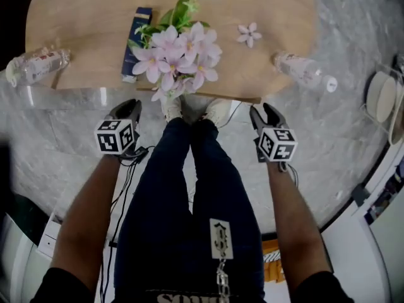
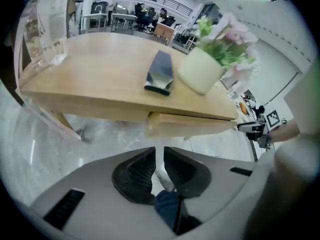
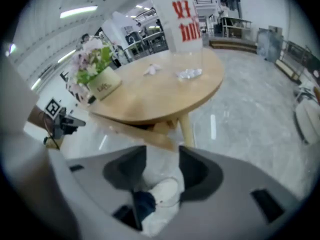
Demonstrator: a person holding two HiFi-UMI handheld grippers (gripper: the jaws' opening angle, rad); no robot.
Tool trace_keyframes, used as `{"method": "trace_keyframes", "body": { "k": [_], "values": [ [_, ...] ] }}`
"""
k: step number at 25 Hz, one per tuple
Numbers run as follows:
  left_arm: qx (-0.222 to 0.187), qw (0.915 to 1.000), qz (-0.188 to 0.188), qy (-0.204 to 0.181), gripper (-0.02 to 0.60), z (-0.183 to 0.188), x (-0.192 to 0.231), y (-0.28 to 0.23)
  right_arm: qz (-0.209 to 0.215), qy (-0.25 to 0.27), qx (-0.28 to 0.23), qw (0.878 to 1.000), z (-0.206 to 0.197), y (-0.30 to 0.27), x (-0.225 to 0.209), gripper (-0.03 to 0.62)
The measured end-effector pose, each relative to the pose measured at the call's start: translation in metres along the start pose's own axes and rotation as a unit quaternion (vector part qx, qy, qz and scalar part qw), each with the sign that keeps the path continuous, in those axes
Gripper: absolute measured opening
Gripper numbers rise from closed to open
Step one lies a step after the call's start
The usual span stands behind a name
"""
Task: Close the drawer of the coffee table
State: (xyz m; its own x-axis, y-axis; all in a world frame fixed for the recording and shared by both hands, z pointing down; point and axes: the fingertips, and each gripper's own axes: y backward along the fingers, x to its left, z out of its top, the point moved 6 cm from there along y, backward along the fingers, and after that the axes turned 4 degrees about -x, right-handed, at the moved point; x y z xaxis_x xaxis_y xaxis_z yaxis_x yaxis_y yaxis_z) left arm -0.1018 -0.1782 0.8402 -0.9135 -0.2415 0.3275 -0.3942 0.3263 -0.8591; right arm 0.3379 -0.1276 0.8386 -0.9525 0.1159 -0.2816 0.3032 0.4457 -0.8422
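Approach step. Left gripper (image 1: 129, 111), jaws nearly together, and right gripper (image 1: 265, 115), jaws spread, hang empty near the desk (image 1: 88, 24). Next move likely: push the protruding drawer (image 2: 190, 125) front inward.

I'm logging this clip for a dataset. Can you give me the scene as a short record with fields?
table: wooden coffee table
drawer: under the near edge, looks slightly out, nothing touching it
on top: potted flowers, dark box, two plastic bottles
left tool: jaws narrowly apart, empty, short of the table
right tool: jaws wide apart, empty, short of the table
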Motion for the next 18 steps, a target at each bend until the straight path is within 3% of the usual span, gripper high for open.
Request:
{"method": "trace_keyframes", "body": {
  "k": [2,4,6,8,10,12,15,18],
  "values": [
    [-0.005,0.9994,-0.024,-0.024,0.039,0.001,-0.017,0.041,0.001,0.015,-0.001,1.0,0.005,0.035,0.017,0.204],
    [-0.027,0.9983,-0.037,-0.035,0.025,0.015,-0.035,0.091,0.003,0.04,-0.02,0.999,0.019,0.079,0.046,0.067],
    [-0.082,0.9947,-0.051,-0.034,0.023,0.052,-0.06,0.132,0.023,0.075,-0.07,0.994,0.063,0.119,0.077,0.049],
    [-0.161,0.9831,-0.066,-0.057,0.023,0.114,-0.092,0.161,0.044,0.116,-0.141,0.982,0.133,0.151,0.102,0.041],
    [-0.237,0.9636,-0.079,-0.095,0.023,0.173,-0.132,0.205,0.057,0.15,-0.205,0.966,0.193,0.197,0.127,0.038],
    [-0.309,0.9383,-0.096,-0.123,0.023,0.221,-0.173,0.267,0.064,0.157,-0.258,0.951,0.236,0.258,0.153,0.035],
    [-0.408,0.8924,-0.112,-0.156,0.023,0.28,-0.222,0.352,0.076,0.154,-0.341,0.924,0.285,0.331,0.184,0.035],
    [-0.478,0.8461,-0.107,-0.211,0.023,0.314,-0.253,0.411,0.078,0.164,-0.406,0.896,0.315,0.379,0.208,0.034]
  ]
}}
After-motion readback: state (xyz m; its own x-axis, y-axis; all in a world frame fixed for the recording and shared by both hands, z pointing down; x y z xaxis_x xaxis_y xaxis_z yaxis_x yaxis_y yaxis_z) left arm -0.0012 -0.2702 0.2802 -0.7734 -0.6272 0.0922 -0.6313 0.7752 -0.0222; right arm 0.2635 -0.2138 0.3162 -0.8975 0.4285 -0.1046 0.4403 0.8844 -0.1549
